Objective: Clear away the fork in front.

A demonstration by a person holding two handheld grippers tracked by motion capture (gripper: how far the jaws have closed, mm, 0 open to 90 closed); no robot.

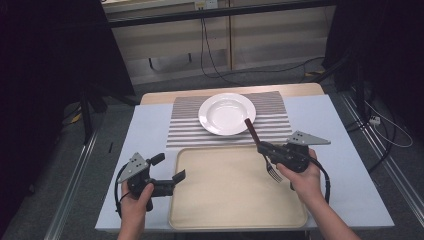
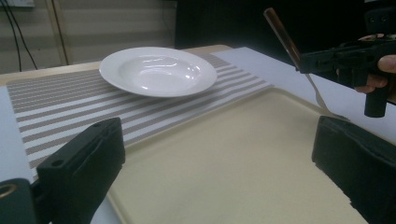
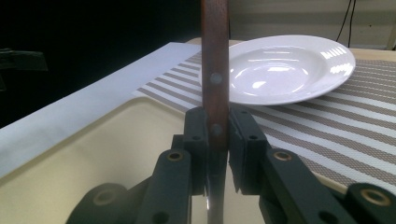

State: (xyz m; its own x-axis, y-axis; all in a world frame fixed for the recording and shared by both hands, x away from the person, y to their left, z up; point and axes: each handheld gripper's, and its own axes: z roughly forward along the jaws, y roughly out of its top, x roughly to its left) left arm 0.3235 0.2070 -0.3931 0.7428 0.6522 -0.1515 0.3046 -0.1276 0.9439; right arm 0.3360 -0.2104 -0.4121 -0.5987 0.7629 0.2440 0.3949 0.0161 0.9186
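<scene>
Spanning the near half of the table (image 1: pixel 345 150), the beige tray (image 1: pixel 225 200) lies just in front of a striped placemat (image 1: pixel 180 125), on which the white deep plate (image 1: pixel 226 113) sits. The left gripper (image 1: pixel 167 170) hangs over the tray's left edge with its jaws spread wide and nothing between them, well apart from the work. The right gripper (image 1: pixel 260 147) is clenched on the wooden handle of a fork (image 1: pixel 267 167), held above the tray's far right corner. The fork's long axis runs steeply, handle end tilted up toward the plate, tines pointing down toward the tray and the person. From the right gripper view the handle (image 3: pixel 215 60) rises straight between the pads with the plate just beyond and slightly right, so the right hand is by far the nearer to the placemat.
</scene>
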